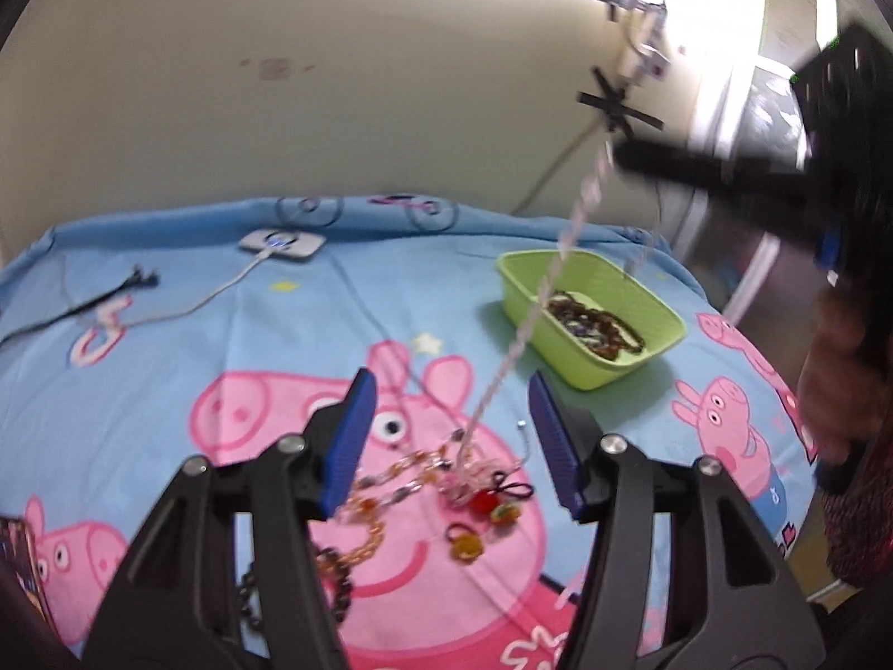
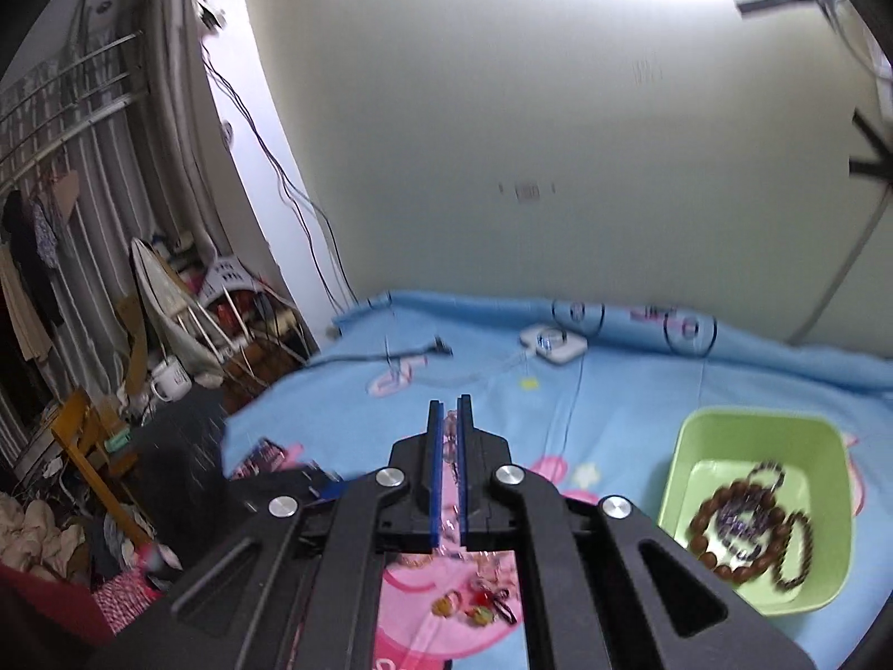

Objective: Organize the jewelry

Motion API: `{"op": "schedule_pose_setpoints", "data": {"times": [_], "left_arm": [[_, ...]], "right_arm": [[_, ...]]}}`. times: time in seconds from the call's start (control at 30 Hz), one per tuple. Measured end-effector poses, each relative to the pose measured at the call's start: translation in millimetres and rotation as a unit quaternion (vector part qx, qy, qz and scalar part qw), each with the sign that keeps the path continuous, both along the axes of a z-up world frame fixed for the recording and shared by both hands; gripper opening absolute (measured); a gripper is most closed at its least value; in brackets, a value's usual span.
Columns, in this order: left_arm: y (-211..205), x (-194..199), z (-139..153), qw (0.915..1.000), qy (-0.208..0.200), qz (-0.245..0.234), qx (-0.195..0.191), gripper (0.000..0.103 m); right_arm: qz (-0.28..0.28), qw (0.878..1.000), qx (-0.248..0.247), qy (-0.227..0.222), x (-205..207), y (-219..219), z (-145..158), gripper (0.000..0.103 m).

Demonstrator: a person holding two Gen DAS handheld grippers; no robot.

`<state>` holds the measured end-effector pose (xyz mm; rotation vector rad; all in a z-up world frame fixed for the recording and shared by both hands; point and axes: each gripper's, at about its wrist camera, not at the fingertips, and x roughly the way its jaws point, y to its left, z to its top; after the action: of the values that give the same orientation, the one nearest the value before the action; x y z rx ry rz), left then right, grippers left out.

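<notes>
A pale pink beaded necklace point(image 1: 510, 354) is stretched taut from the jewelry pile point(image 1: 446, 480) on the cartoon bedsheet up to my right gripper point(image 1: 622, 156), which is high at the right. In the right wrist view my right gripper point(image 2: 449, 446) is shut on that necklace point(image 2: 450, 435), which shows between the blue pads. My left gripper point(image 1: 452, 435) hovers open just above the pile, its pads touching nothing. The pile holds a gold chain, dark beads and pom-pom hair ties point(image 1: 497, 505). The green basket point(image 1: 516, 271) holds brown bead bracelets point(image 1: 594, 326).
A white charger point(image 1: 282, 243) with its cord and a black cable point(image 1: 111, 296) lie near the wall at the back left. A person's hand point(image 1: 837, 385) holds the right gripper at the bed's right edge. Chairs, clothes and clutter point(image 2: 139, 391) fill the floor left of the bed.
</notes>
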<state>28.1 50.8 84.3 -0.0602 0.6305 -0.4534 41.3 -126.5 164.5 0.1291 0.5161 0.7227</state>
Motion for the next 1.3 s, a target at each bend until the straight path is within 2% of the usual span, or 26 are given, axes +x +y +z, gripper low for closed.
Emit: {"op": "schedule_pose_setpoints", "data": {"times": [0.17, 0.3, 0.37, 0.4, 0.43, 0.6, 0.77, 1.0, 1.13, 1.3], "left_arm": [[-25.6, 10.4, -2.1, 0.9993, -0.001, -0.037, 0.004, 0.054], [-47.2, 26.2, -12.2, 0.9984, 0.010, -0.051, 0.022, 0.053], [-53.8, 32.5, -17.3, 0.9976, 0.019, -0.054, 0.039, 0.028], [-55.4, 34.2, -17.8, 0.9973, 0.024, -0.056, 0.042, 0.008], [-54.6, 37.0, -15.4, 0.9972, 0.028, -0.057, 0.039, 0.005], [-52.1, 38.2, 27.3, 0.9978, -0.023, -0.056, 0.028, 0.005], [-62.4, 48.3, 74.5, 0.9964, -0.054, -0.063, 0.018, 0.006], [-106.5, 65.9, 129.0, 0.9922, -0.089, -0.085, 0.020, 0.006], [-132.2, 81.4, 141.5, 0.9918, -0.083, -0.096, 0.011, 0.006], [-166.2, 102.4, 129.1, 0.9930, -0.055, -0.104, 0.010, 0.006]], "right_arm": [[-0.004, 0.999, 0.015, -0.035, -14.2, -6.3, 30.1, 0.000], [-0.011, 0.998, 0.025, -0.060, -21.0, -14.0, 47.3, 0.000], [-0.019, 0.997, 0.032, -0.074, -25.4, -22.1, 57.8, 0.000], [-0.022, 0.996, 0.034, -0.078, -26.4, -25.8, 60.9, 0.000], [-0.025, 0.996, 0.036, -0.082, -27.1, -29.7, 64.1, 0.000], [-0.045, 0.994, 0.042, -0.093, -24.9, -49.4, 70.2, 0.000], [-0.071, 0.991, 0.056, -0.101, -18.6, -76.6, 75.2, 0.000], [-0.116, 0.986, 0.066, -0.099, -8.3, -121.4, 72.7, 0.000], [-0.138, 0.984, 0.074, -0.089, -1.5, -146.6, 62.8, 0.000], [-0.158, 0.982, 0.081, -0.064, 7.3, -172.4, 39.2, 0.000]]}}
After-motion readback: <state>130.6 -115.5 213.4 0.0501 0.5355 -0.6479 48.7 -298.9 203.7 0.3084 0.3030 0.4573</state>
